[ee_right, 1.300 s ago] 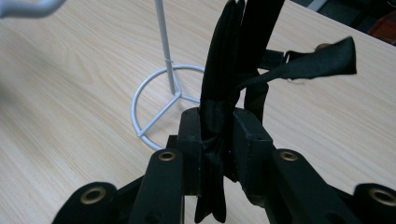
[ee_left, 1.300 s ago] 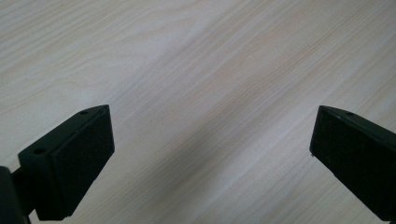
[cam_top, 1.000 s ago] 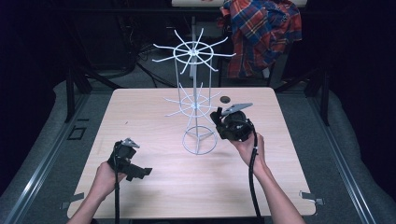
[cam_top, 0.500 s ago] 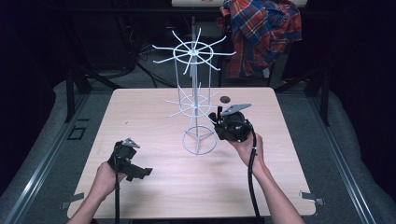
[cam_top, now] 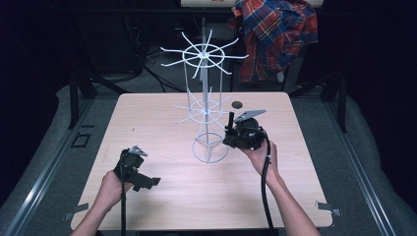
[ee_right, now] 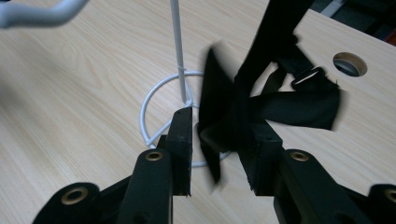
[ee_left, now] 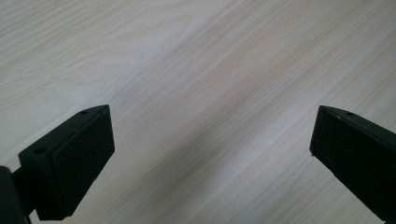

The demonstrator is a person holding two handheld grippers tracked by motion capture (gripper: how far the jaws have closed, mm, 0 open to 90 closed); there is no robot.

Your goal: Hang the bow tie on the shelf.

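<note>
A white wire rack (cam_top: 205, 105) stands mid-table on a ring base (cam_top: 210, 148), with spoked hook tiers up its pole. My right gripper (cam_top: 232, 133) is just right of that base and points at it. It is shut on a black fabric strap (ee_right: 280, 105), which is bunched between the jaws; one end runs up past a small buckle. The rack's pole (ee_right: 178, 51) and base ring rise just beyond the jaws (ee_right: 222, 128). My left gripper (cam_top: 145, 180) rests low near the front left, open, with bare wood between its jaws (ee_left: 212, 126).
The pale wooden table (cam_top: 162, 123) has a round cable hole (cam_top: 237, 104) behind the right gripper. A plaid shirt (cam_top: 275, 34) hangs behind the far edge. Dark floor and metal rails surround the table.
The right gripper with the strap has drifted slightly toward the near side, staying beside the rack base. The left gripper has not moved.
</note>
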